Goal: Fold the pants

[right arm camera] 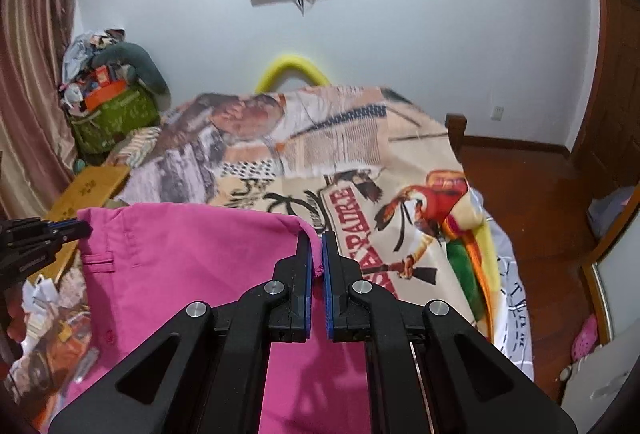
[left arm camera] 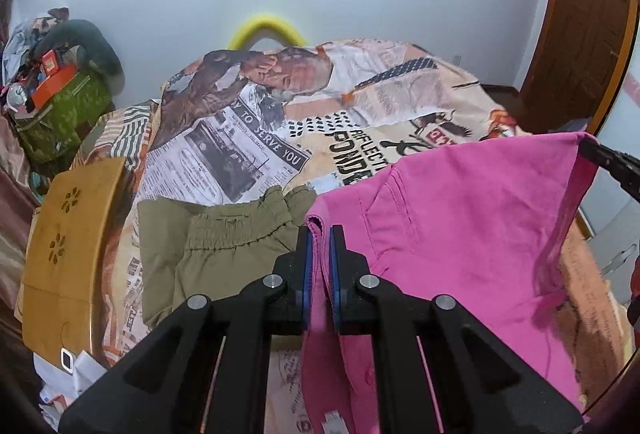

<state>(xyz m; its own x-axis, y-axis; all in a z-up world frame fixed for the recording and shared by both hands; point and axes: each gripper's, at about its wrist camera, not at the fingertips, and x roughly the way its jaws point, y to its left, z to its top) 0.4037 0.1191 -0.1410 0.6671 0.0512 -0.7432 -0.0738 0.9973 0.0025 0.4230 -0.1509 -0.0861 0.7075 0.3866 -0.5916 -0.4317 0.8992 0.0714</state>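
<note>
The pink pants (left arm camera: 460, 218) are held stretched above the bed (left arm camera: 256, 153), one corner clamped in the left hand-held gripper (left arm camera: 321, 246), the other in the right hand-held gripper (right arm camera: 316, 254). What are probably olive shorts (left arm camera: 216, 230) are seen on the bedspread behind.

Far half of the bed (left arm camera: 280, 121) lies bare, room to pass across the middle of both views. Olive shorts (left arm camera: 216, 234) sit lower left in the left view, a wooden board (left arm camera: 72, 246) beside them at the left edge. Pink pants (right arm camera: 180, 274) hang stretched, blocking the lower frame. Floor (right arm camera: 532, 201) at right is open.
</note>
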